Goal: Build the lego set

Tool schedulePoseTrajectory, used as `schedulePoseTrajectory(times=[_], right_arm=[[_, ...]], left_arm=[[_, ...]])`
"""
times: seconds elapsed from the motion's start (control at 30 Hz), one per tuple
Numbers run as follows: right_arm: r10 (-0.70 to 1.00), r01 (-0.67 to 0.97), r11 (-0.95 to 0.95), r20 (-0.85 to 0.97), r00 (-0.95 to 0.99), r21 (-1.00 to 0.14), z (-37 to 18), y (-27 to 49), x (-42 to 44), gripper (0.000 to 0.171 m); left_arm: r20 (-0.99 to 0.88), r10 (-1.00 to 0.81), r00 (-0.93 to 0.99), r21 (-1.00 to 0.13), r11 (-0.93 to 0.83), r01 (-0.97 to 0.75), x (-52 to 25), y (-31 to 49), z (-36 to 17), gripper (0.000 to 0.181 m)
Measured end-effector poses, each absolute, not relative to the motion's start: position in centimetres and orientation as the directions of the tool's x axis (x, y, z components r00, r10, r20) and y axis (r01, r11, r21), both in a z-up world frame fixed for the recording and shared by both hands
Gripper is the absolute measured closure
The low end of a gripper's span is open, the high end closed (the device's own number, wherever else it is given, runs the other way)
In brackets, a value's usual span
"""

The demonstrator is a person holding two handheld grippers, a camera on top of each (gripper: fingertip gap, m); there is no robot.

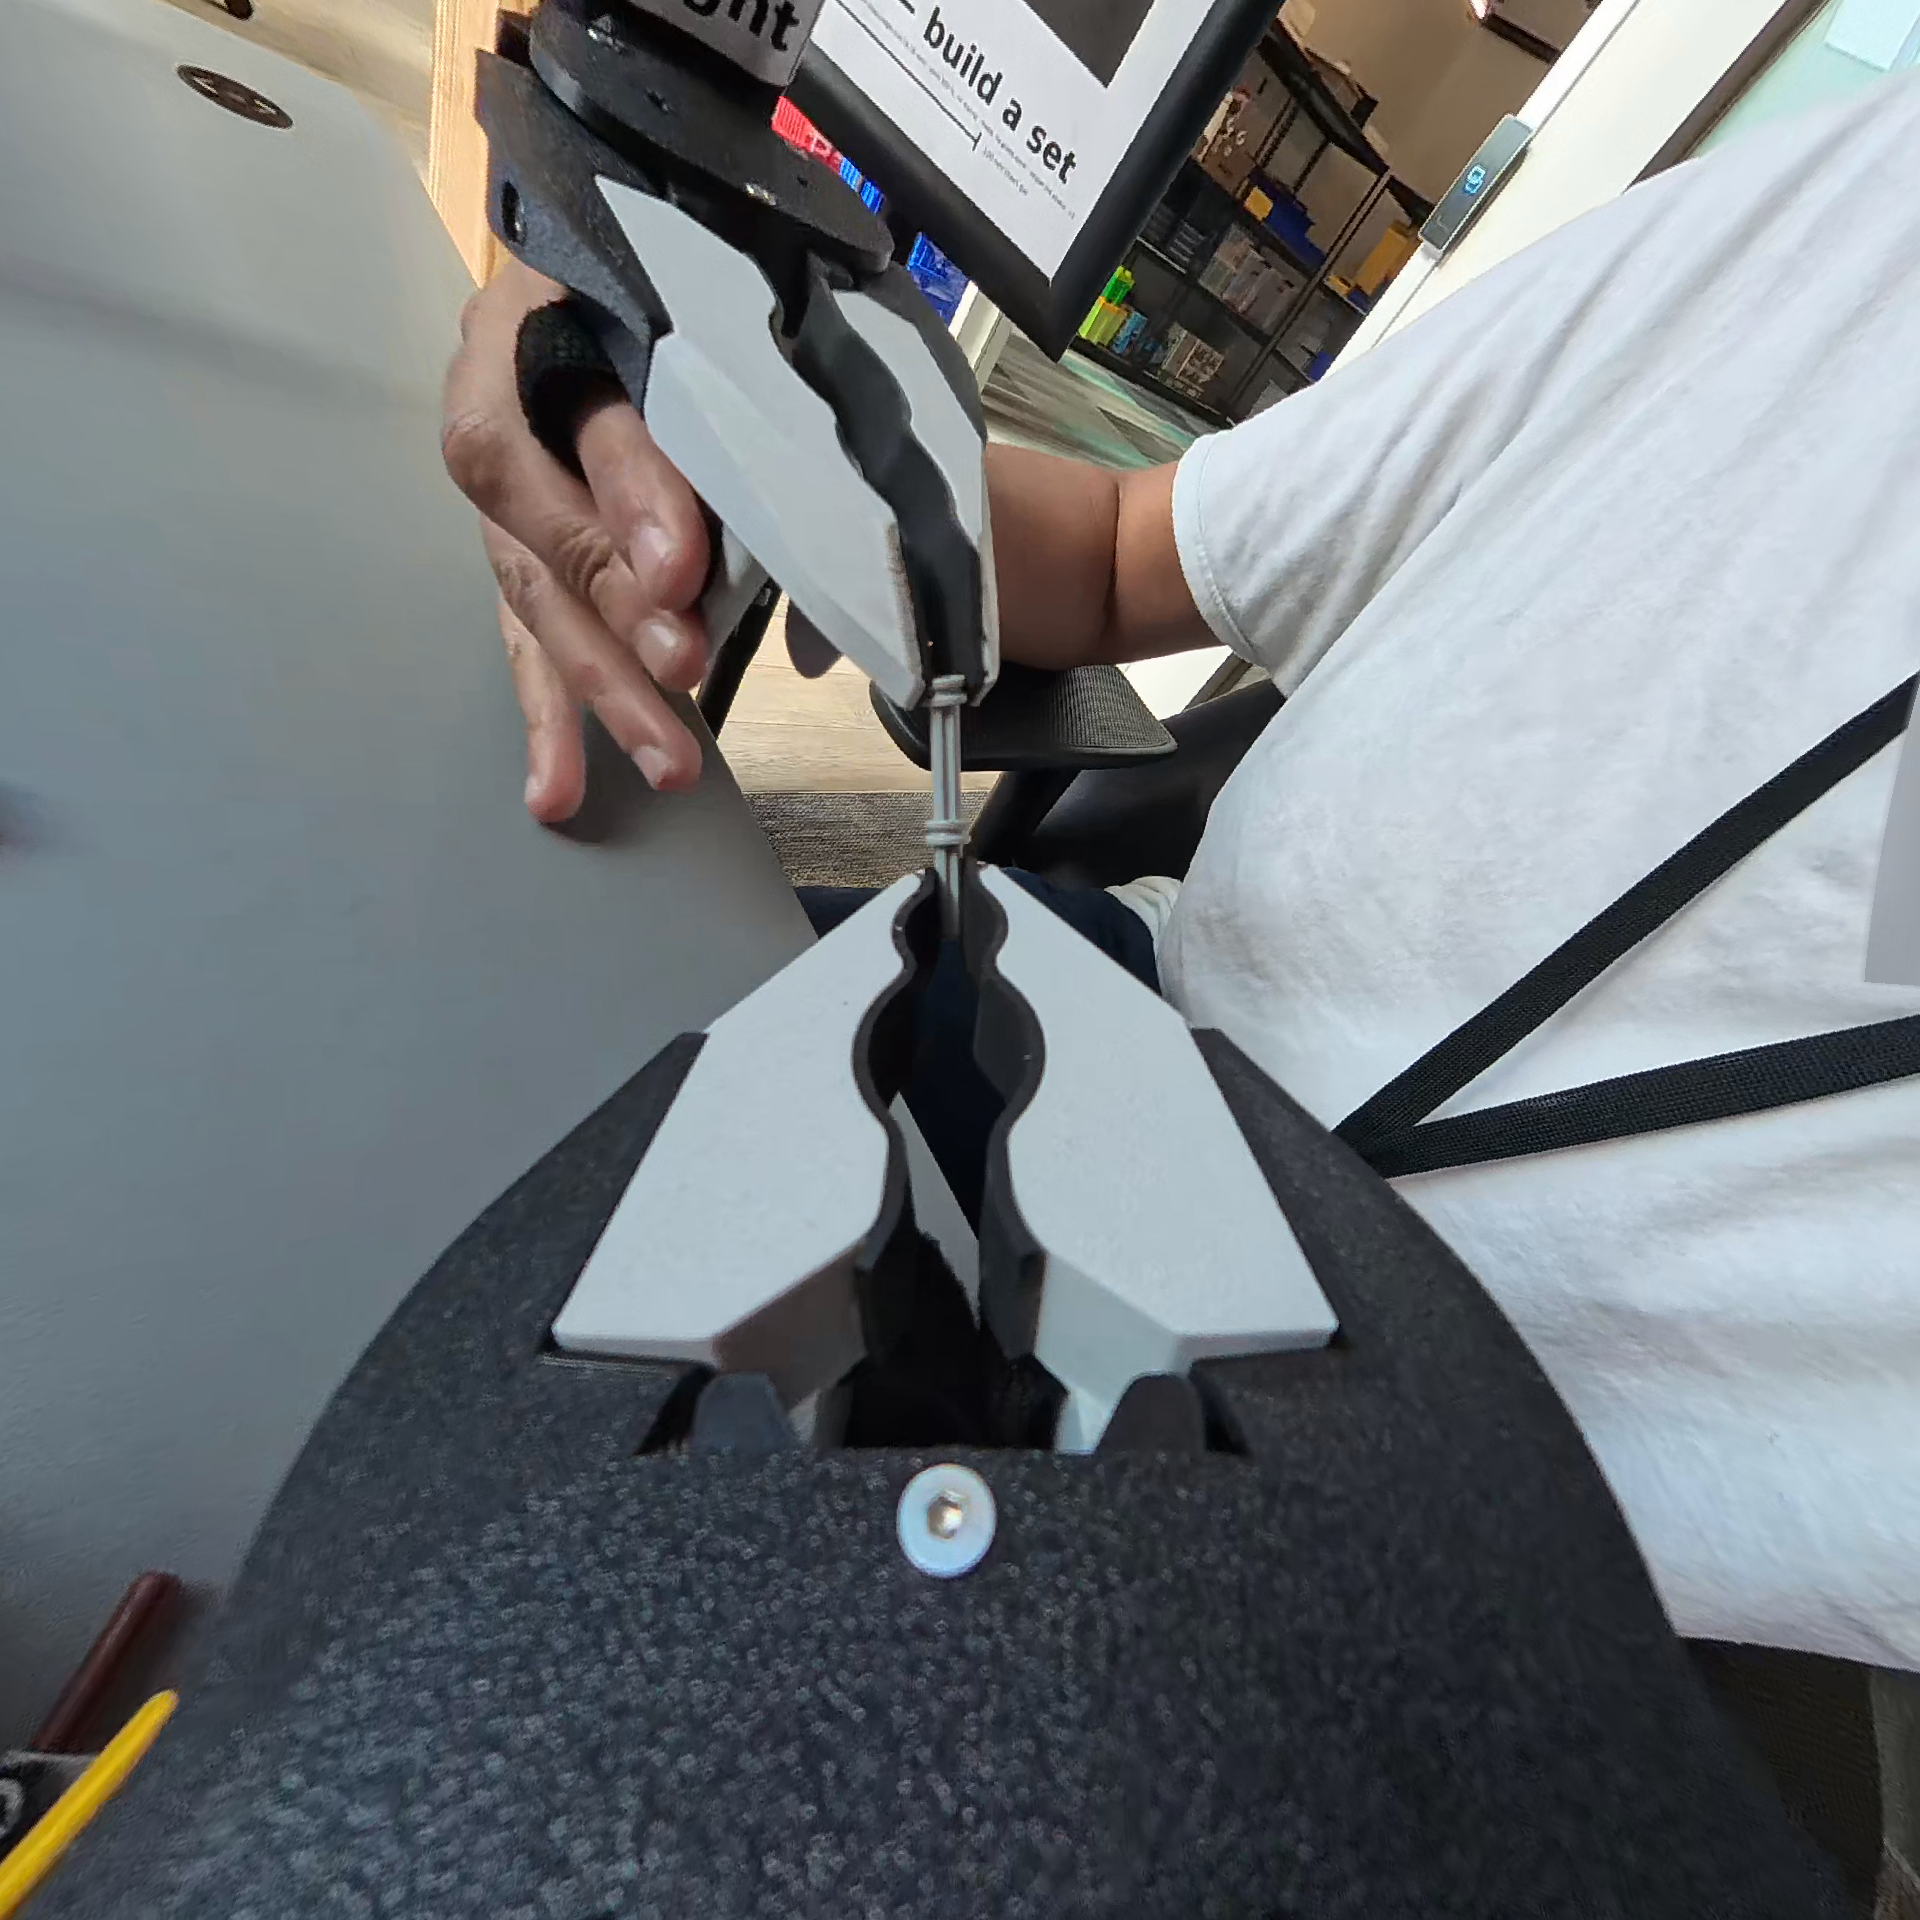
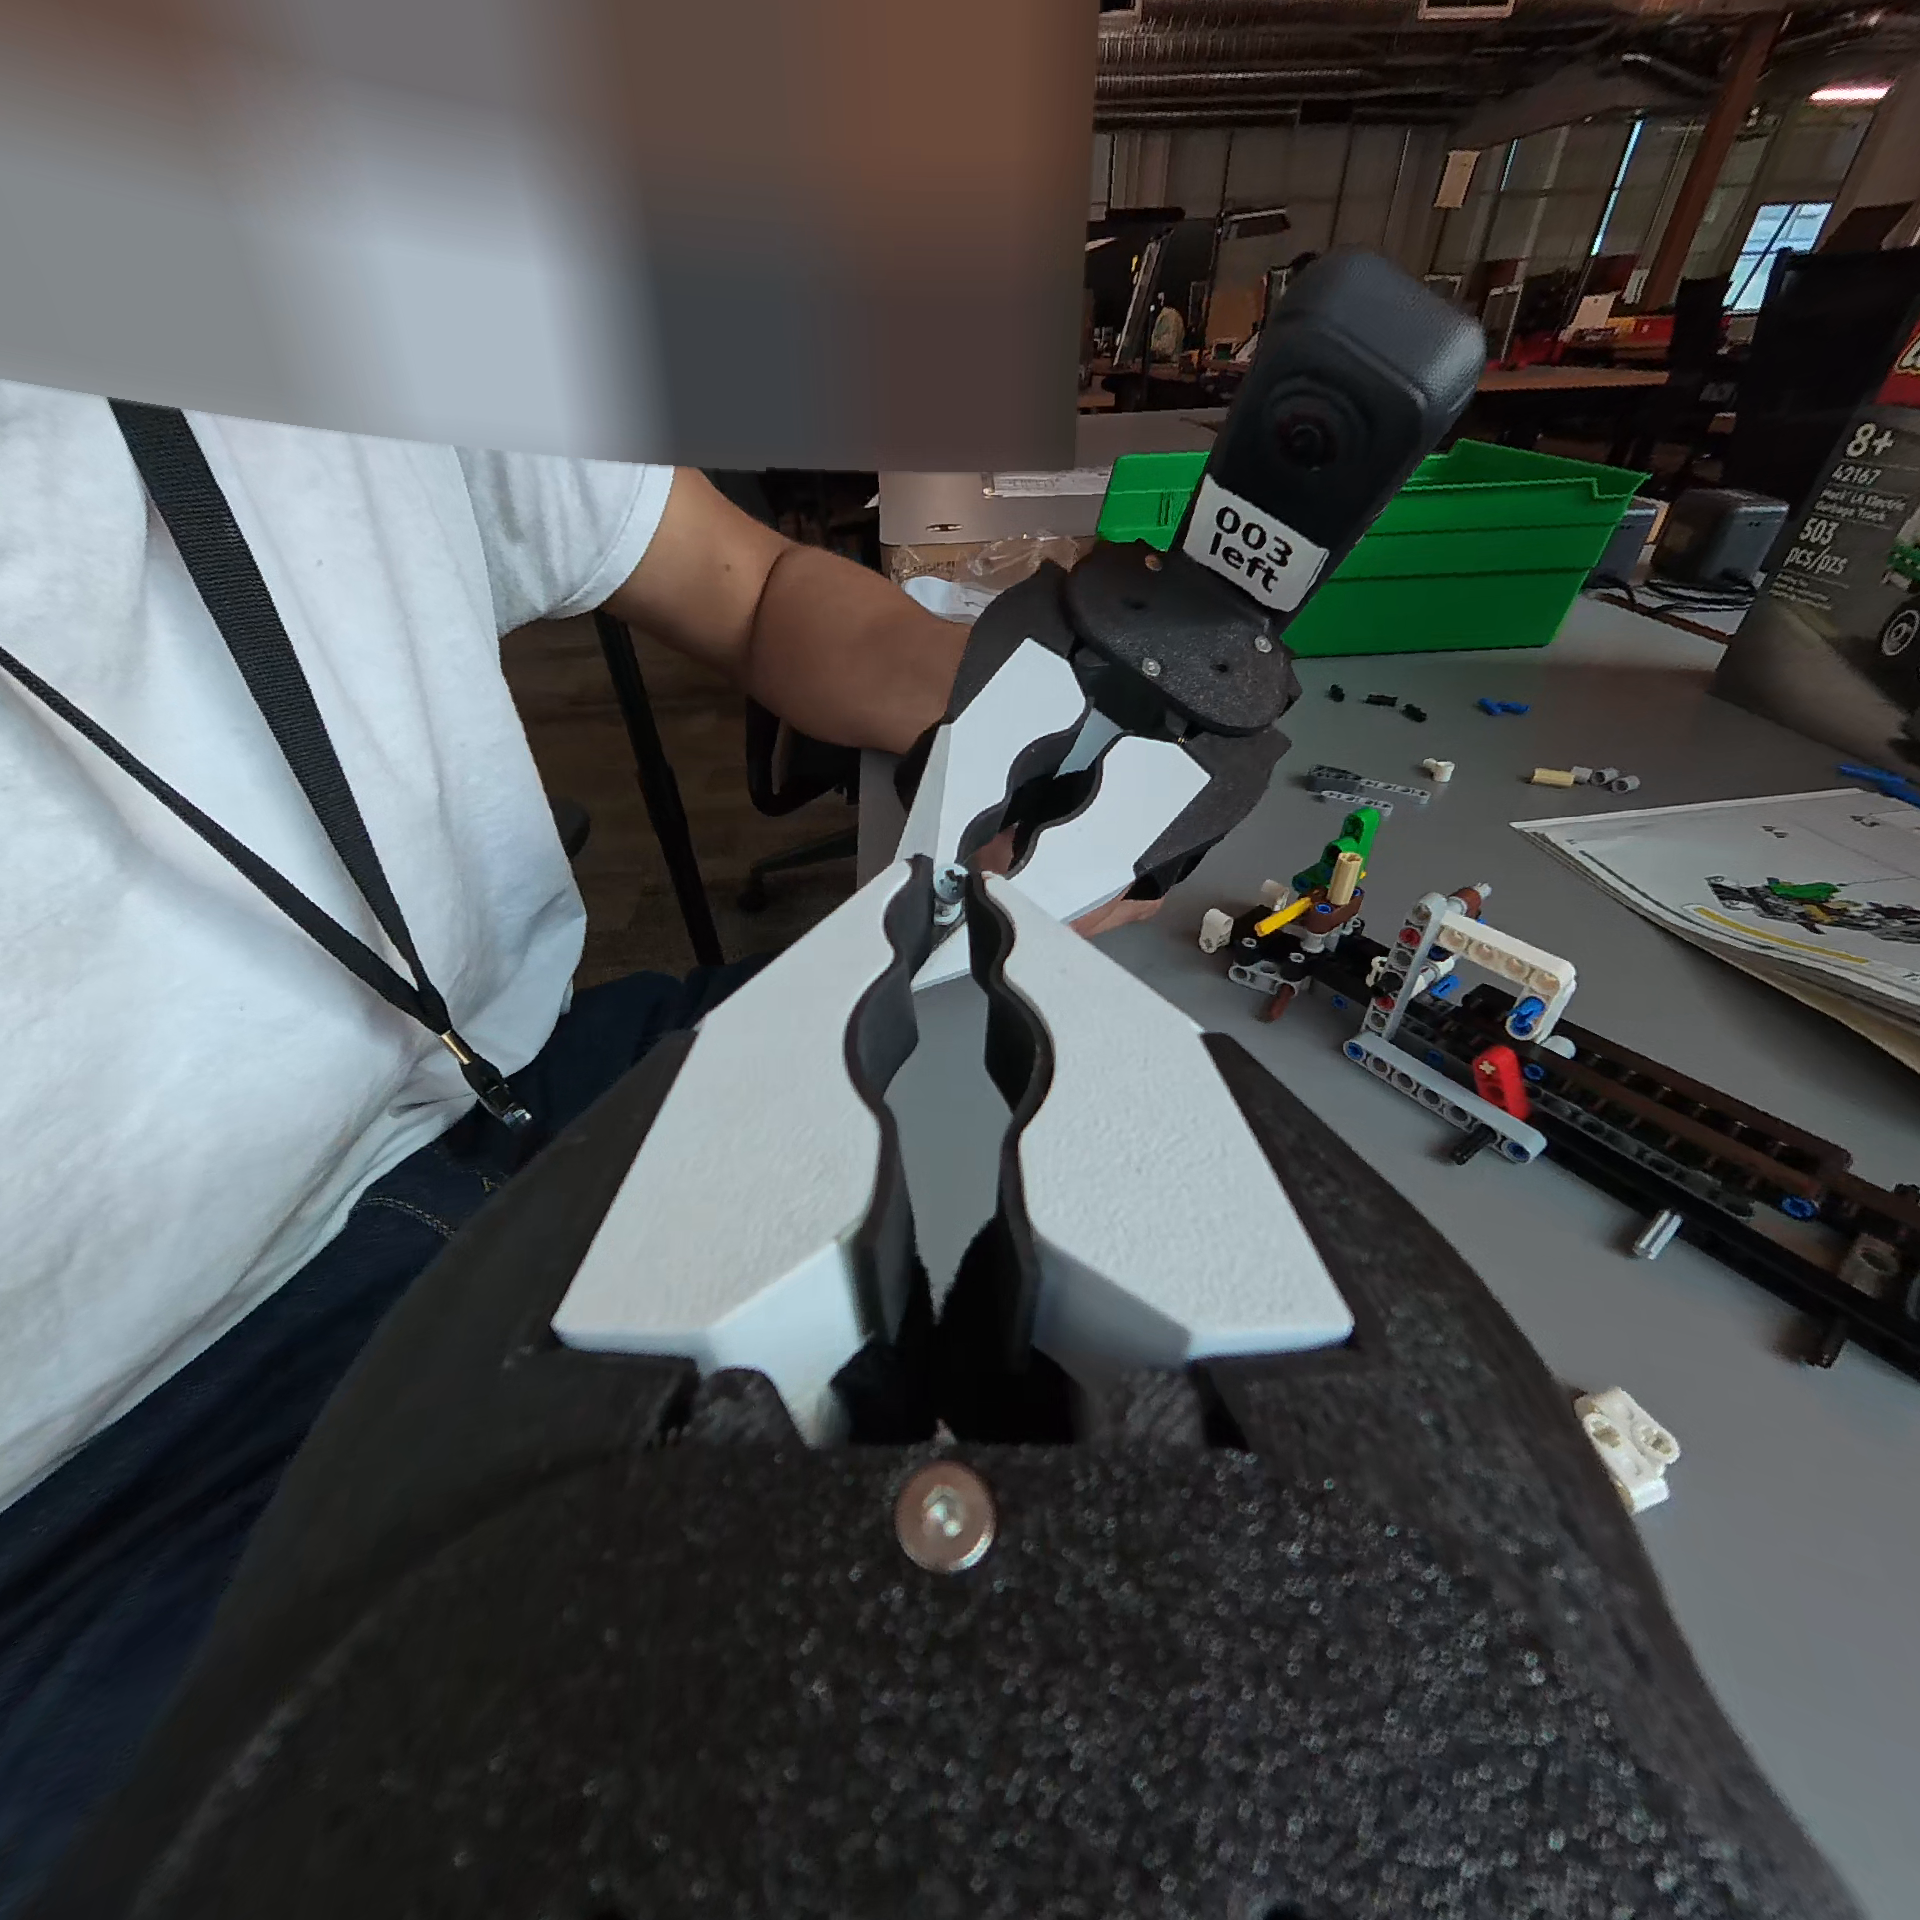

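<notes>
A thin grey Lego axle (image 1: 948, 769) with small ridged collars is held in the air between both grippers, off the table's edge above the person's lap. In the left wrist view my left gripper (image 1: 951, 885) is shut on its near end. My right gripper (image 1: 951, 675) comes down from above, shut on the far end. In the right wrist view my right gripper (image 2: 948, 881) is shut on the axle (image 2: 948, 896), seen end-on, and the left gripper (image 2: 971, 862) meets it tip to tip.
A grey table (image 2: 1299, 1299) carries a long, partly built black and brown Lego chassis (image 2: 1558, 1049), an open instruction booklet (image 2: 1766, 894), a green bin (image 2: 1455, 561), the set's box (image 2: 1849, 582), loose small pieces and a white connector (image 2: 1626, 1449). The person's torso is close by. Less than 4 cm separates the two grippers' tips.
</notes>
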State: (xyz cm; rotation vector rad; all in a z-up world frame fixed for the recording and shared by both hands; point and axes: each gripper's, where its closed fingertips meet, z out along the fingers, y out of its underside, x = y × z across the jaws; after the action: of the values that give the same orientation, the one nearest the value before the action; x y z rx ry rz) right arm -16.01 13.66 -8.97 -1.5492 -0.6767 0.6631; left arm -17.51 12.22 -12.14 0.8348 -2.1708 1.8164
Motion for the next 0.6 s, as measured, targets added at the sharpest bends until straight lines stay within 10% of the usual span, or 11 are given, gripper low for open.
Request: schedulePoseTrajectory(times=[0.6], right_arm=[[0.636, 0.113, -0.005, 0.084, 0.767, -0.994, -7.1, 14.5, -15.9, 0.165]], left_arm=[[0.525, -0.220, -0.822, -0.846, -0.033, -0.532, -17.5, 12.4, -10.3, 0.180]])
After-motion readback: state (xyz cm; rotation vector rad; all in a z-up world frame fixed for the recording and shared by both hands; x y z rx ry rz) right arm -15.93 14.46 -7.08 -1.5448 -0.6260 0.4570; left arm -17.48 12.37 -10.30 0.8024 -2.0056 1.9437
